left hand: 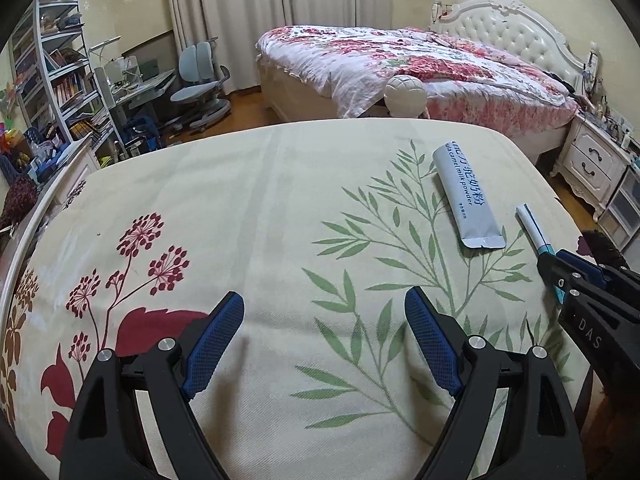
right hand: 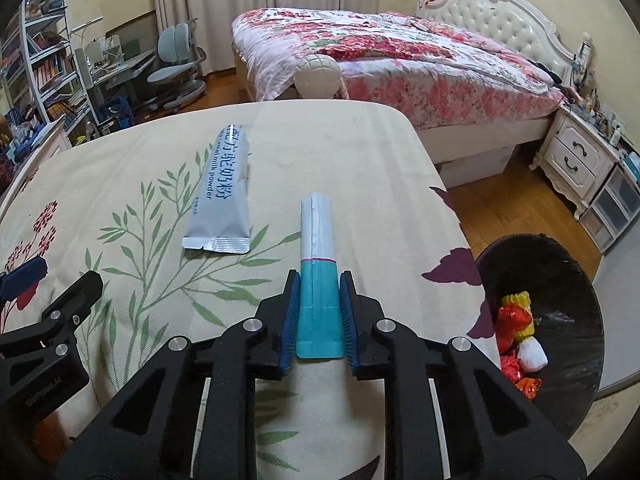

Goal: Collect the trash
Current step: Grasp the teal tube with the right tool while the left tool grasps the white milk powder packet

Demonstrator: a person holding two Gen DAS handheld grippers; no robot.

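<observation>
A white and teal sachet [right hand: 318, 264] lies lengthwise on the floral cloth, and my right gripper [right hand: 319, 280] is shut on its teal end. The left wrist view shows the same sachet [left hand: 532, 229] poking out of the right gripper [left hand: 554, 258] at the right edge. A silver milk-powder sachet [left hand: 468, 196] [right hand: 224, 192] lies flat to the left of it. My left gripper [left hand: 324, 304] hangs open over the cloth, nothing between its blue pads, well short of the silver sachet.
A dark bin [right hand: 560, 280] holding several bright wrappers [right hand: 516, 336] stands on the floor just off the cloth's right edge. A bed [left hand: 400, 64], a nightstand [left hand: 592, 164], a desk chair [left hand: 200, 76] and bookshelves [left hand: 52, 68] stand beyond.
</observation>
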